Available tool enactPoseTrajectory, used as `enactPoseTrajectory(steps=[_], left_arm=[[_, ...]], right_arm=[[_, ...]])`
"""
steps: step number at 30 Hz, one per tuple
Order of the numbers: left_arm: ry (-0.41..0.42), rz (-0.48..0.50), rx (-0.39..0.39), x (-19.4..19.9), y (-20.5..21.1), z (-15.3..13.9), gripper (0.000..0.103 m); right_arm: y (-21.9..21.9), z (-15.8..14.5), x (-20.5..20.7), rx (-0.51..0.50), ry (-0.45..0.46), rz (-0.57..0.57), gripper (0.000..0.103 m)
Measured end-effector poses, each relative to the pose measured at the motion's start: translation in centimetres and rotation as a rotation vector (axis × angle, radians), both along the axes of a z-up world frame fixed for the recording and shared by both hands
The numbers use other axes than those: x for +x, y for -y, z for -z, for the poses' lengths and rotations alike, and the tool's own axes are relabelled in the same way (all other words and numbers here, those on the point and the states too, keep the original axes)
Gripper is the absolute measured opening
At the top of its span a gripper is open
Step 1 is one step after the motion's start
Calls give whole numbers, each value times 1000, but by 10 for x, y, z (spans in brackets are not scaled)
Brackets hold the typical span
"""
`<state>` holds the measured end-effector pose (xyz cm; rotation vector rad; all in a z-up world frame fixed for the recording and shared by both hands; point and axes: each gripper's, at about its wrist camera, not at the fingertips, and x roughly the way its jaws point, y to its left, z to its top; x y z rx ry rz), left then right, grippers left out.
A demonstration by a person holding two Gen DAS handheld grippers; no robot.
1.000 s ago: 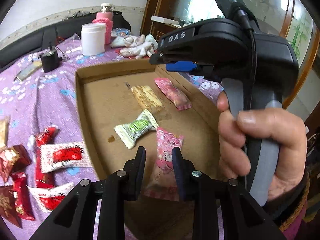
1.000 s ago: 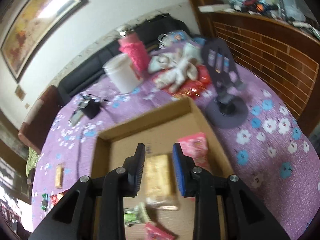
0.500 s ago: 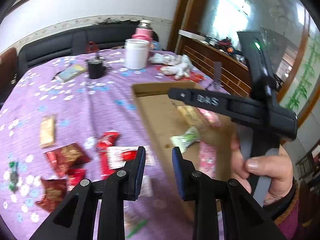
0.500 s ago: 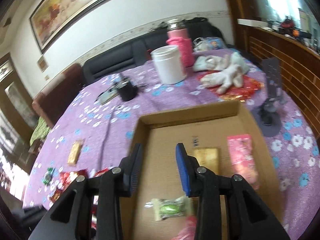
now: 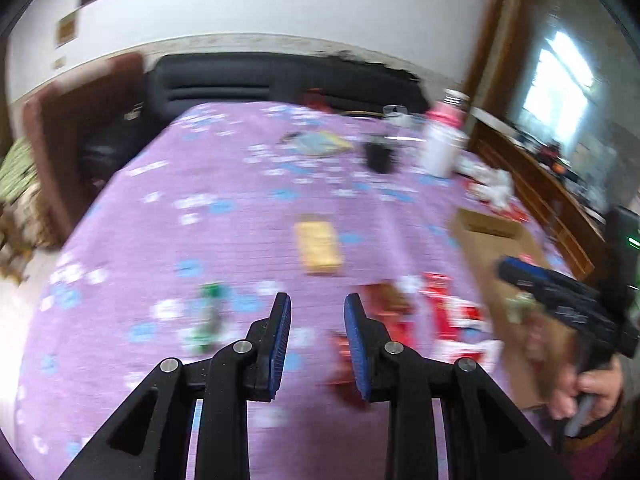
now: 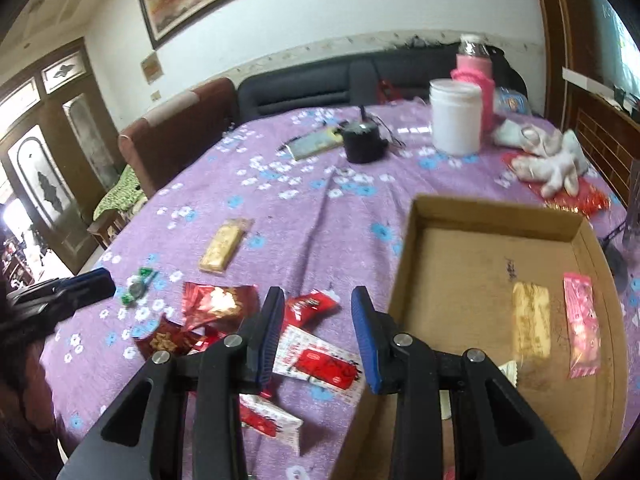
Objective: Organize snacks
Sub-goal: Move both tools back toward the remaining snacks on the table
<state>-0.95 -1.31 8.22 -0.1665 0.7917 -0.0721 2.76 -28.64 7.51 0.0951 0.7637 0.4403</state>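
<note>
My left gripper [image 5: 317, 328] is open and empty above the purple cloth; its view is blurred. A yellow snack bar [image 5: 319, 246] lies ahead of it, a green candy [image 5: 208, 314] to its left, red packets [image 5: 440, 312] to its right. My right gripper [image 6: 316, 332] is open and empty above red packets [image 6: 308, 308] beside the cardboard box [image 6: 496, 216]. The box holds a yellow bar [image 6: 530, 324] and a pink packet [image 6: 582, 328]. On the cloth lie another yellow bar [image 6: 224, 250] and a green candy [image 6: 138, 286].
A white jar [image 6: 456, 120], a pink bottle [image 6: 476, 68], a black cup [image 6: 362, 142], a phone [image 6: 314, 142] and a white cloth toy [image 6: 548, 158] stand at the table's far side. Chairs and a black sofa [image 6: 320, 84] ring the table.
My left gripper has swung left, away from the box to over the loose snacks. My right gripper has also turned left, off the box toward the red packets.
</note>
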Motion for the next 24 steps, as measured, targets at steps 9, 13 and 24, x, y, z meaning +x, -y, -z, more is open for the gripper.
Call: enactPoseTrajectory(steps=[9,13,24], left_arm=[[-130,-118,-72,23,-58,50,40],[-144,-116,10,34,-47,65,40],[-61,-113,34,34,-53,66,21]], right_arm=[[1,2,3,11,-9,-9,33],[0,1,2,4,-5,-18,33],[-23,3,-4,136,-92,-179,40]])
